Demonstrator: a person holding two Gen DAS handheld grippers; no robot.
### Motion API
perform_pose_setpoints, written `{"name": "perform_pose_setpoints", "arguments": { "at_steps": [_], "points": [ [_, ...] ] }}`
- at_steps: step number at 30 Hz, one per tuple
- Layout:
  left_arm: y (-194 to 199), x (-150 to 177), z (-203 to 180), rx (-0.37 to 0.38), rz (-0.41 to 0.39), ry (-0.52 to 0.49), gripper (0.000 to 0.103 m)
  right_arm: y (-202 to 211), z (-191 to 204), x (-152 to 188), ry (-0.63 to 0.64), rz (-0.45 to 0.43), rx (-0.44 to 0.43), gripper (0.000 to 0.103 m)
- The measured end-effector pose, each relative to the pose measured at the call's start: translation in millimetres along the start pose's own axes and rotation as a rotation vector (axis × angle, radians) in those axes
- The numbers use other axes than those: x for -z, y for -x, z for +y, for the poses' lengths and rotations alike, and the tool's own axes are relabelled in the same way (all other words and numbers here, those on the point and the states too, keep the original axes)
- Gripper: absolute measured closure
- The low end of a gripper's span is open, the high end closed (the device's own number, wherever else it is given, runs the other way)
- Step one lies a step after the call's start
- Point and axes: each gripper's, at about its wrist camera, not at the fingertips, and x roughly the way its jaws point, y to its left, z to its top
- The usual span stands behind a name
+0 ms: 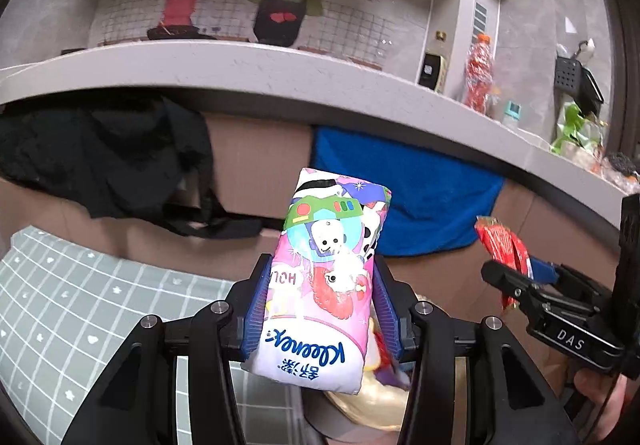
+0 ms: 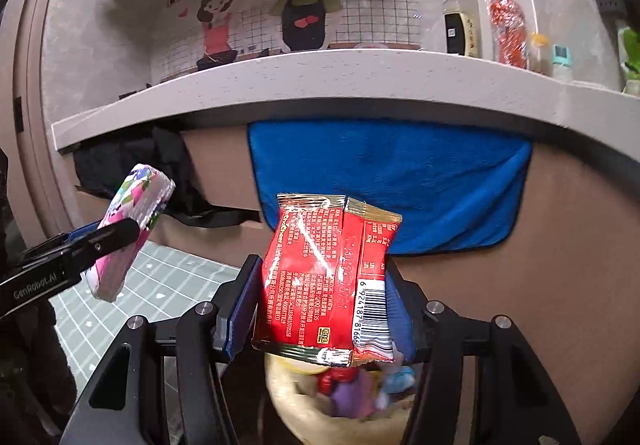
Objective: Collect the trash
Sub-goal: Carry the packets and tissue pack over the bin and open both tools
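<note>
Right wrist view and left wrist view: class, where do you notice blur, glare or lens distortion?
Right wrist view: the counter edge bows from fisheye distortion, glare streaks the red snack packet, and the bin below is blurred. Left wrist view: the counter curves likewise, the tissue pack is sharp, and dark vignetting rings the corners.

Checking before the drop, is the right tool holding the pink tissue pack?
No, the right tool is clamped on a red foil snack packet.
</note>
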Motion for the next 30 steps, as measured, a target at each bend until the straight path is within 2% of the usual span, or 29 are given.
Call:
{"name": "perform_pose_setpoints", "arguments": {
  "at_steps": [16, 30],
  "points": [
    [-22.6, 18.7, -27.1, 0.022, 0.03, -0.055, 0.054, 1.5, -31.7, 16.3, -0.064, -0.02, 0.016, 0.049],
    [-70.7, 38.6, -34.4, 0.048, 0.116, -0.039, 0.054, -22.8, -55.5, 30.2, -0.116, 0.009, 0.012, 0.049]
  ]
}}
